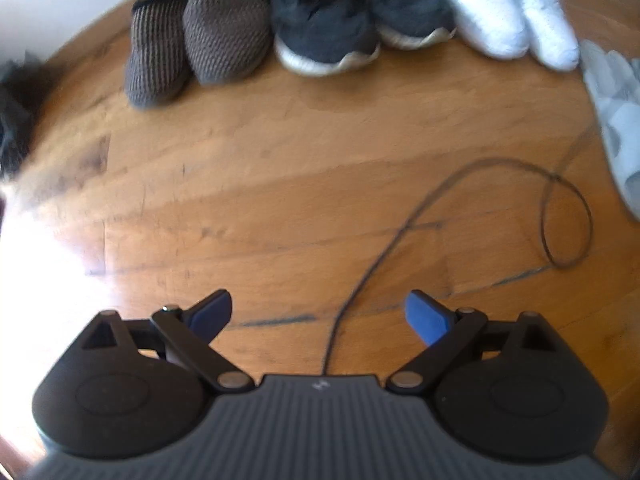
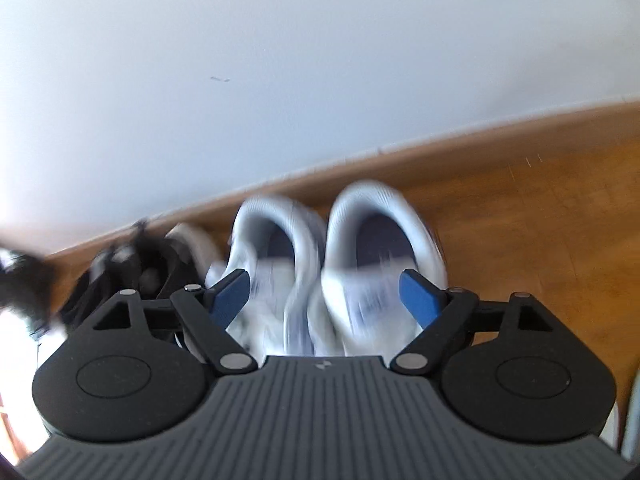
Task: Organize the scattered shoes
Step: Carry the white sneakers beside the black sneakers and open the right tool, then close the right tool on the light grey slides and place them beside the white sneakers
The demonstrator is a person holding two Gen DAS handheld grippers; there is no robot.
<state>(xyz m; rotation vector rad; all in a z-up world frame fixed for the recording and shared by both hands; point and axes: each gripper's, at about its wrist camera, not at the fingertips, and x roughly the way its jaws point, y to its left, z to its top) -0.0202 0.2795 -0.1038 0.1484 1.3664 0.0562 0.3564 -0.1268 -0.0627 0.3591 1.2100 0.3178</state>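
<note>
Along the wall stands a row of shoes: two brown knit slippers (image 1: 192, 48), a pair of dark sneakers (image 1: 324, 28) and a pair of white sneakers (image 1: 500, 12). My left gripper (image 1: 320, 316) is open over bare wooden floor, well short of the row, with nothing between its blue pads. In the right wrist view the white sneakers (image 2: 376, 220) stand side by side with heels toward the wall, blurred. My right gripper (image 2: 326, 296) hovers over them, open wide, with a pad to either side of the pair. The dark sneakers (image 2: 132, 264) lie to their left.
Pale grey slides (image 1: 616, 120) lie at the right end of the row. A thin dark cable (image 1: 400, 232) loops across the floor in front of the left gripper. A dark fuzzy object (image 1: 16, 120) sits at the far left. The white wall (image 2: 320, 60) runs behind the shoes.
</note>
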